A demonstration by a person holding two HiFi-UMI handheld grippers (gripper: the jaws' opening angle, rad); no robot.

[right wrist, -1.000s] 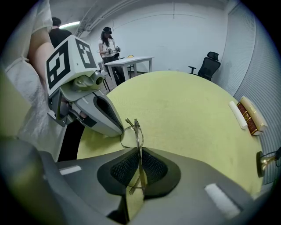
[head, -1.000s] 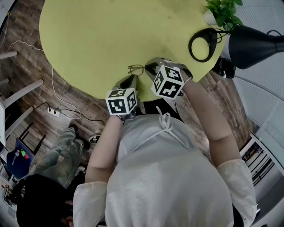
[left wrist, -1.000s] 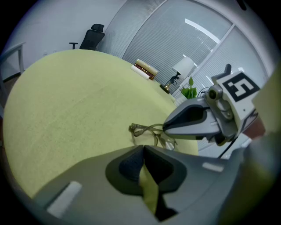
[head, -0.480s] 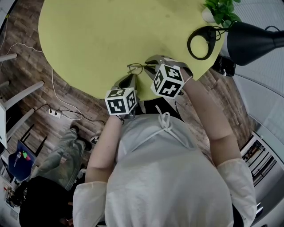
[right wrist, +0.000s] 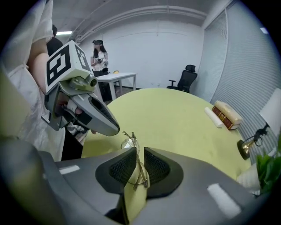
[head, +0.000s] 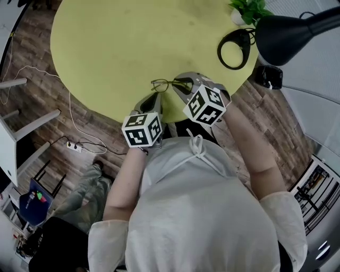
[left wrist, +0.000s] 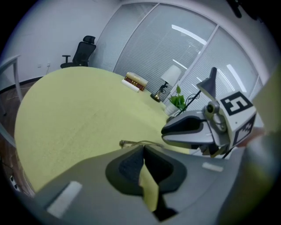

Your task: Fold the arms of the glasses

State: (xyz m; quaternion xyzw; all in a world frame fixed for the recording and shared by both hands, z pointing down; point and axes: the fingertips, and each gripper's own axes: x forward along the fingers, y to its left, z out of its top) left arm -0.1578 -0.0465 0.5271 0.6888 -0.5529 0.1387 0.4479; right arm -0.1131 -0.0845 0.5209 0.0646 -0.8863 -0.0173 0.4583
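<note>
I count one pair of glasses (head: 169, 84) and two hand-held grippers. On the far part of the counter (head: 117, 48) there is one black desk lamp (head: 287, 32), one black ring (head: 234, 49) and one potted plant (head: 247, 8).

My right hand-held gripper (right wrist: 139, 154) is released. Its jaws have just been opening, and the thin wire frame runs through the gap between the pads without being squeezed. My left hand-held gripper (left wrist: 143, 148) is clenched, tips together. The frame crosses right at those tips, and I cannot tell whether it is pinched there.

The head view hides both sets of jaws under the marker cubes, so only the gripper views give me the pads. They also show what the head view misses: a small stack of books (right wrist: 228, 115), a white roll (right wrist: 214, 117) beside it, a white-shaded lamp (left wrist: 169, 79), an office chair (right wrist: 186, 78) and a person (right wrist: 100, 66) standing at a white desk.

The glasses sit near the counter's near edge, close to my operator's body. Beyond them is a wide stretch of bare counter, and the lamp, ring and plant are well apart at the right rim.
</note>
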